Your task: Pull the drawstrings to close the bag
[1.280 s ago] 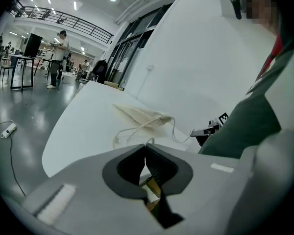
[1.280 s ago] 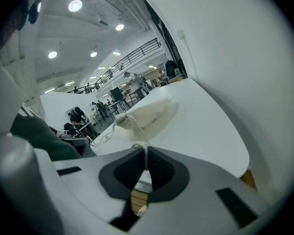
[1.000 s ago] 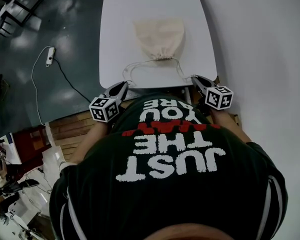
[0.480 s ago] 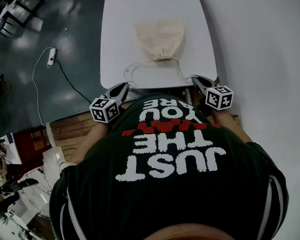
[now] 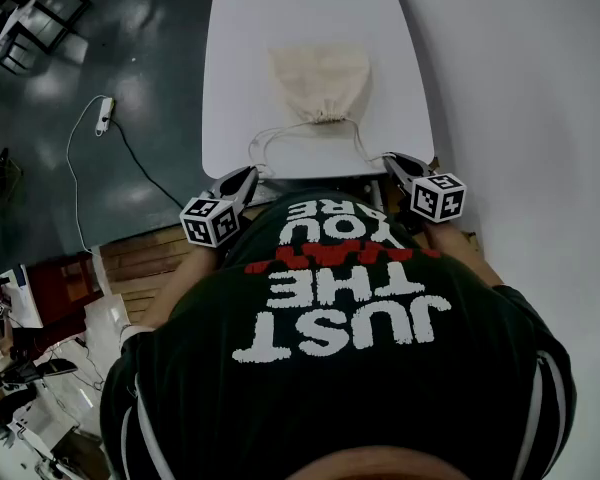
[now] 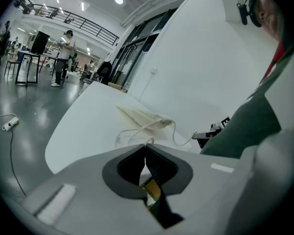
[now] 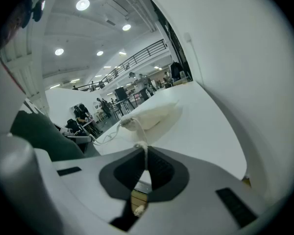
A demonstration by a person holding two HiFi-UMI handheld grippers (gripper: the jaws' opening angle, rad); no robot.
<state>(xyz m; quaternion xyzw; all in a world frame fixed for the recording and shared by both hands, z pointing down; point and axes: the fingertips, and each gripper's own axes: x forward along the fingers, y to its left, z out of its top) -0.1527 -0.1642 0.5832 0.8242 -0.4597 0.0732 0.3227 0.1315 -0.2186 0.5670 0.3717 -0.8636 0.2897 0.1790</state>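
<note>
A cream drawstring bag (image 5: 320, 76) lies flat on the white table (image 5: 280, 8), its gathered mouth (image 5: 326, 118) facing me. Its two white cords run toward the table's near edge. The left cord (image 5: 263, 140) ends in my left gripper (image 5: 252, 171), which is shut on it at the near left edge. The right cord (image 5: 362, 140) ends in my right gripper (image 5: 387, 157), also shut on it. In the left gripper view the cord (image 6: 137, 130) leaves the shut jaws toward the bag (image 6: 137, 114). In the right gripper view the cord (image 7: 142, 140) rises from the shut jaws to the bag (image 7: 157, 115).
The table's near edge (image 5: 310, 173) lies just under both grippers, with my torso right behind it. A white wall (image 5: 520, 88) borders the table's right side. On the dark floor to the left lie a power strip with a cable (image 5: 102, 116) and wooden boards (image 5: 140, 253).
</note>
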